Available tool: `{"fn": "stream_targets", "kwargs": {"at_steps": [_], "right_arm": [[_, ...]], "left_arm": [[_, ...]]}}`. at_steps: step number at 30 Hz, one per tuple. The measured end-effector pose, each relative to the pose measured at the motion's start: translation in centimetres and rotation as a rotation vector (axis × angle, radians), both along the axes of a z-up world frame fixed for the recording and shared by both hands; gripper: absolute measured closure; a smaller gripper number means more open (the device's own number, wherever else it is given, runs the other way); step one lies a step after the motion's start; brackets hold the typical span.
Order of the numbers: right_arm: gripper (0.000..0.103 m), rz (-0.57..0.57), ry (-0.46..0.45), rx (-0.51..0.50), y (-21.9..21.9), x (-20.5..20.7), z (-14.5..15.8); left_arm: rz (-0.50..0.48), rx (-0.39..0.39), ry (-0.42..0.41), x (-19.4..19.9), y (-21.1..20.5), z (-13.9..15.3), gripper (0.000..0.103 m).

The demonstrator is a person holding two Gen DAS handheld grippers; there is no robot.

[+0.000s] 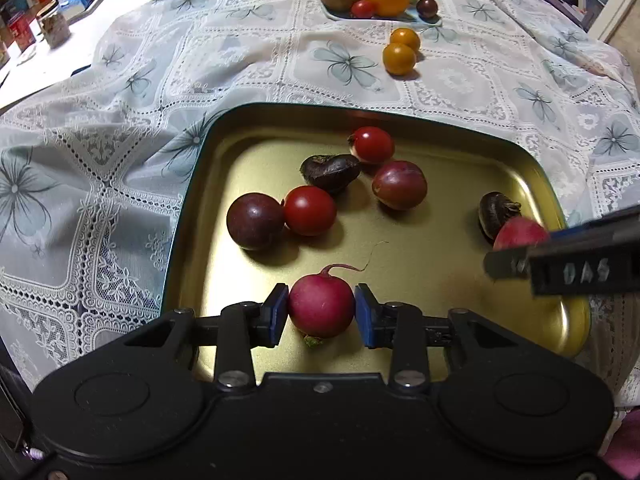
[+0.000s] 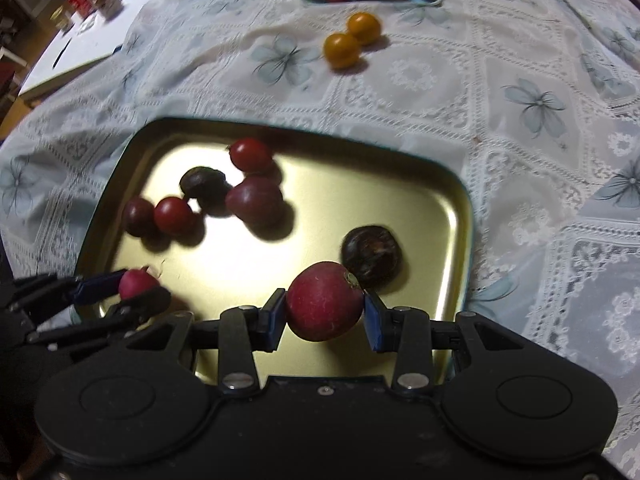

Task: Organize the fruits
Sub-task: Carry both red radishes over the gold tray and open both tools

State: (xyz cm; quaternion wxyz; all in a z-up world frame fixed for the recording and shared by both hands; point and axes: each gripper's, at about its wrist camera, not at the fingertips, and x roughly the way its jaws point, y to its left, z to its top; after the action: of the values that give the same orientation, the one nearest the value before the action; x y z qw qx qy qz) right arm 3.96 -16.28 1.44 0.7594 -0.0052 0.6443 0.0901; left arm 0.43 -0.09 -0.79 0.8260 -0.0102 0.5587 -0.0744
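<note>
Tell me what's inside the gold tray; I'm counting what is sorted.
The gold tray holds two red tomatoes, two purple plums and two dark chestnuts. Both hand-held grippers hold radishes over it, hiding the tray beneath.

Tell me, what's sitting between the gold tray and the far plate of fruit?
Two yellow tomatoes on the lace tablecloth, between the gold tray and the far plate. Both views show them.

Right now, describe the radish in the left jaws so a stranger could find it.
Start at the gold tray nearest you. At its near edge sits a pink-red radish, clamped between blue pads. Only it trails a thin curly root; the other radish lacks one.
</note>
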Motion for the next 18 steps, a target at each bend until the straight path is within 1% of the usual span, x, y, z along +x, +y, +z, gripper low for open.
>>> {"fn": "stream_targets", "kwargs": {"at_steps": [5,8,18], "right_arm": [[0.062,0.034,0.036,-0.012,1.0,-0.4,-1.2],[0.062,0.041,0.041,-0.018,1.2,-0.5,-1.4],[0.062,0.037,0.063,-0.025,1.3,-0.3,-1.9]], "left_arm": [[-0.006,0.006,-0.002,-0.1,0.0,-0.2,0.058],[-0.001,-0.015,0.016,0.0,0.3,-0.3,0.058],[-0.029,-0.016,0.012,-0.3,-0.2,-0.3,0.058]]}}
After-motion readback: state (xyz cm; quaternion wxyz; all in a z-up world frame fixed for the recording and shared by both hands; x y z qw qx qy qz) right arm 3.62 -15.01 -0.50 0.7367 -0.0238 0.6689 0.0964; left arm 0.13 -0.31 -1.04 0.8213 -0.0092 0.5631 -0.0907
